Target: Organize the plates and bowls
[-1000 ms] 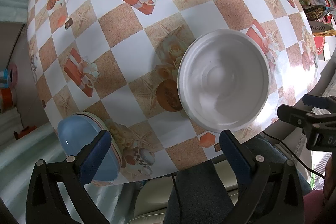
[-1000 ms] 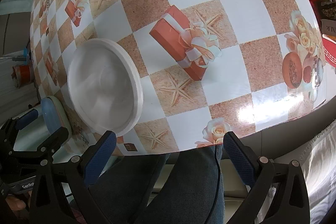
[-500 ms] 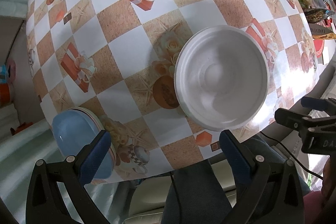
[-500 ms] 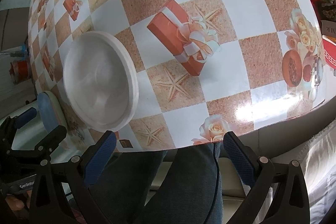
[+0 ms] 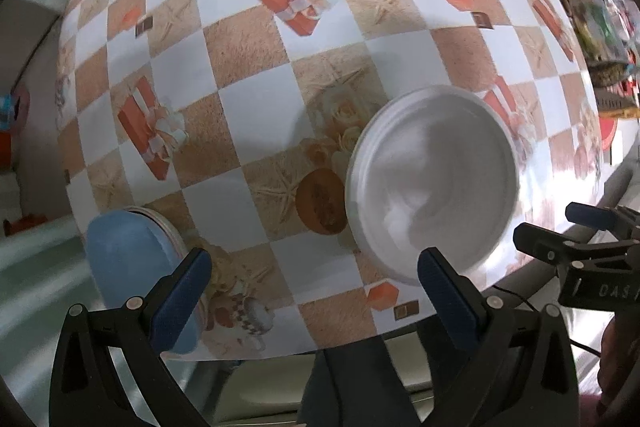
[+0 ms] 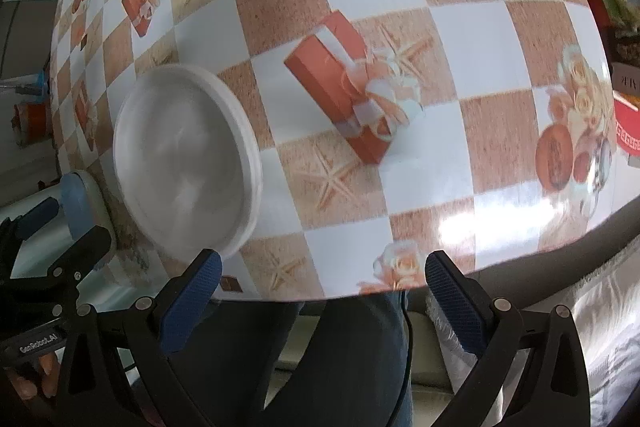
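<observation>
A white bowl (image 5: 434, 183) sits upright near the table's front edge, just beyond the right finger of my left gripper (image 5: 312, 291), which is open and holds nothing. A blue bowl (image 5: 128, 259) on a small stack of plates stands at the front left corner, partly behind the left finger. In the right wrist view the white bowl (image 6: 184, 163) lies to the left, beyond the left finger of my open, unloaded right gripper (image 6: 320, 295). The blue bowl (image 6: 76, 193) shows at the far left.
The table (image 5: 256, 107) wears a checked cloth with gift-box and starfish prints. Packets and jars (image 5: 592, 27) crowd its far right side. A person's legs in jeans (image 6: 352, 355) are below the front edge. The other gripper (image 5: 580, 259) shows at the right.
Both grippers have drawn back and up from the table, so the bowls sit a little farther off. Neither bowl has moved on the cloth.
</observation>
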`<state>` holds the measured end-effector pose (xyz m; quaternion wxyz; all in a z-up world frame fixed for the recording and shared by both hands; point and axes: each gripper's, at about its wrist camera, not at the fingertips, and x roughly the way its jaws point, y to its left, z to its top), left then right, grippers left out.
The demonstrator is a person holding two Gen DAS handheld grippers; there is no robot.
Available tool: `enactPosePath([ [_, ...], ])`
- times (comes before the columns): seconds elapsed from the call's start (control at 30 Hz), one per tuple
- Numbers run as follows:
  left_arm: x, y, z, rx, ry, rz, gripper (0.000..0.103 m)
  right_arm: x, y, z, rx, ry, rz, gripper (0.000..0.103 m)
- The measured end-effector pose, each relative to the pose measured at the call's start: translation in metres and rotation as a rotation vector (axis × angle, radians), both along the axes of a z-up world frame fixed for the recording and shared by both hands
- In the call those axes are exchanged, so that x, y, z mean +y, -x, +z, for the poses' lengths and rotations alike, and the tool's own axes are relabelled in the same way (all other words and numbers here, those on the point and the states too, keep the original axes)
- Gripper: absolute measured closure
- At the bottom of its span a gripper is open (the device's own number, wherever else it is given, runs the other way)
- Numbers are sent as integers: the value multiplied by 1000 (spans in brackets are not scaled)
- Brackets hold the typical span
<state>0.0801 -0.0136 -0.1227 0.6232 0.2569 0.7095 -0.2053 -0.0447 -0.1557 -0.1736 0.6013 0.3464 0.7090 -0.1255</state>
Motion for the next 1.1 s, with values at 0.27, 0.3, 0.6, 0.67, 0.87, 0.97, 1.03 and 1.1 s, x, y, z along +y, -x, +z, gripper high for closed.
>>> enactPosePath([
  [0.27, 1, -8, -33, 10, -14, 69, 0, 4, -26, -18, 5, 33, 76, 0],
  [0.3, 2, -9, -38, 9, -16, 85, 0, 5, -29, -22, 8, 33, 84, 0],
  [0.6, 5, -15, -67, 2, -29, 140, 0, 7, -45, -52, 22, 66, 127, 0],
  [0.67, 7, -16, -71, 3, -26, 145, 0, 8, -46, -60, 35, 69, 126, 0],
  [0.87, 3, -13, -80, 7, 0, 137, 0, 13, -53, -67, 33, 88, 133, 0],
  [0.97, -2, -8, -80, -17, 11, 111, 0, 14, -56, -67, 31, 92, 129, 0],
  [1.03, -2, -5, -83, -12, 23, 121, 0, 16, -56, -67, 31, 88, 125, 0],
  [1.1, -3, -6, -89, 17, 43, 142, 0, 16, -57, -68, 39, 81, 129, 0],
])
